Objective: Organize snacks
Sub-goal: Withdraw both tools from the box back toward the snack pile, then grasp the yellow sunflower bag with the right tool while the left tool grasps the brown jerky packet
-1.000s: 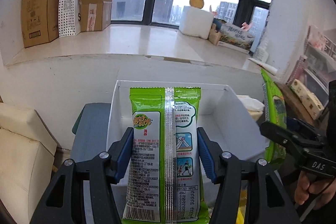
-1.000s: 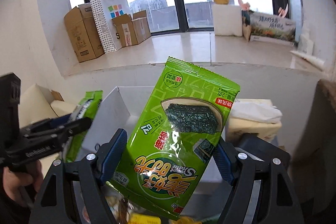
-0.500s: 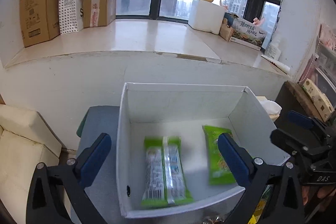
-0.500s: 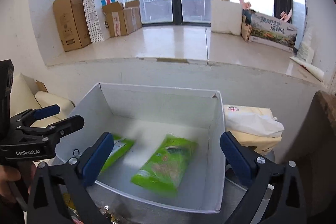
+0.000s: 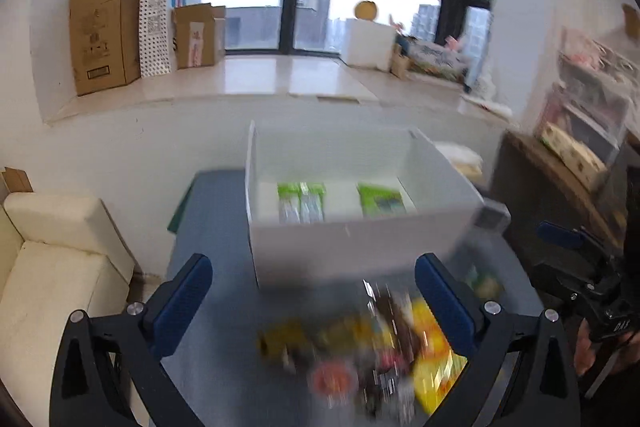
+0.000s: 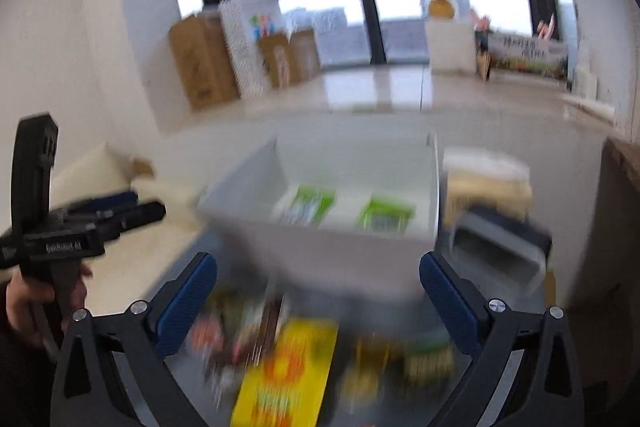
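A white box (image 5: 360,251) stands on the grey table with two green snack packets lying flat inside: the back-side-up packet (image 5: 301,202) on the left and the seaweed packet (image 5: 380,199) on the right. In the right wrist view the same packets show as the left packet (image 6: 306,205) and the seaweed packet (image 6: 385,214). My left gripper (image 5: 312,301) is open and empty, in front of the box, above a blurred pile of snacks (image 5: 376,351). My right gripper (image 6: 318,301) is likewise open and empty over a yellow packet (image 6: 286,371).
A cream sofa (image 5: 52,259) sits left of the table. A grey bin (image 6: 498,247) and a tissue-topped box (image 6: 486,175) stand right of the white box. Cardboard boxes (image 5: 104,31) line the window ledge. A dark cabinet (image 5: 556,195) stands at right.
Both grippers opened and let their green packets drop into the white box, then pulled back toward me, so the box is farther off and the snack pile shows below.
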Action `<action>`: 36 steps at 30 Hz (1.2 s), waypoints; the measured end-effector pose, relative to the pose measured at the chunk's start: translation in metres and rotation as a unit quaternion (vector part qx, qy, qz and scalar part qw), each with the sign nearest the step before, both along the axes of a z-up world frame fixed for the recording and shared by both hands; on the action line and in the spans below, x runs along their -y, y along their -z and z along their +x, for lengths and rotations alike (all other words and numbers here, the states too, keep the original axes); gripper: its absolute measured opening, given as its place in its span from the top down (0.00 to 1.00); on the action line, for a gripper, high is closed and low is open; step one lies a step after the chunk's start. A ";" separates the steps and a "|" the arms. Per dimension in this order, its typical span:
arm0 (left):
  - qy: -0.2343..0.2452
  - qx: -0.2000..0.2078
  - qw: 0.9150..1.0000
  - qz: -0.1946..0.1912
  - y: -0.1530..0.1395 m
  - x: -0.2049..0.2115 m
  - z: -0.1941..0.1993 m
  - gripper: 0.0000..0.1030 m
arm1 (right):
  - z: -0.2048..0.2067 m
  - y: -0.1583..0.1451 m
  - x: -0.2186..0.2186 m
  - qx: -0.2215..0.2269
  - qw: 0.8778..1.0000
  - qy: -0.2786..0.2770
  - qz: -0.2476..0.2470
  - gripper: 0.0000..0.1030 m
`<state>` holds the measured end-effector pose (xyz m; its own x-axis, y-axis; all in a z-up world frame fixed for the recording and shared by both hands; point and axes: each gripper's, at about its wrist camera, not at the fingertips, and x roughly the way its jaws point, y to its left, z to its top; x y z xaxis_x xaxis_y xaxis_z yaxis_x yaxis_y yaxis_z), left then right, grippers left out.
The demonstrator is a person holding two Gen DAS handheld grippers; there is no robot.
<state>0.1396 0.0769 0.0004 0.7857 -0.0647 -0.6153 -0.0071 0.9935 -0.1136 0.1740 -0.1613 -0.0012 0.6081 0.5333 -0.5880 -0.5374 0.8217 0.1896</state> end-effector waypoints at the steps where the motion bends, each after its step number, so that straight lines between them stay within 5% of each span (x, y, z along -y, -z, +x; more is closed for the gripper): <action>1: 0.000 -0.002 1.000 -0.001 0.005 0.002 -0.011 0.00 | -0.011 0.004 0.004 -0.005 1.000 -0.006 -0.003 0.00; 5: -0.004 -0.026 0.999 -0.022 0.031 0.011 -0.052 0.00 | -0.051 0.033 0.026 -0.031 0.998 0.032 -0.043 0.00; 11: -0.004 -0.052 0.998 -0.045 0.058 0.024 -0.084 0.00 | -0.073 0.076 0.040 -0.085 0.994 0.066 -0.014 0.00; 23: -0.003 -0.051 0.997 -0.051 0.057 0.017 -0.100 0.00 | -0.043 0.102 -0.025 -0.103 0.994 -0.003 -0.038 0.01; 27: -0.006 -0.056 0.997 -0.054 0.061 0.012 -0.100 0.00 | -0.027 0.117 -0.036 -0.127 0.991 -0.012 -0.044 0.21; 30: -0.005 -0.061 0.997 -0.056 0.065 0.012 -0.098 0.00 | -0.019 0.126 -0.037 -0.144 0.989 -0.015 -0.040 0.24; 33: -0.002 -0.062 0.996 -0.057 0.067 0.014 -0.096 0.00 | -0.017 0.131 -0.034 -0.158 0.986 -0.040 -0.017 0.54; 36: 0.001 -0.067 0.996 -0.054 0.070 0.018 -0.091 0.00 | -0.022 0.127 -0.029 -0.151 0.987 -0.047 -0.011 0.69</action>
<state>0.0482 0.0592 -0.0692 0.6968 -0.1380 -0.7038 -0.0270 0.9756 -0.2180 0.1516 -0.1319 -0.1283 0.3510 0.5642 -0.7473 -0.5331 0.7765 0.3359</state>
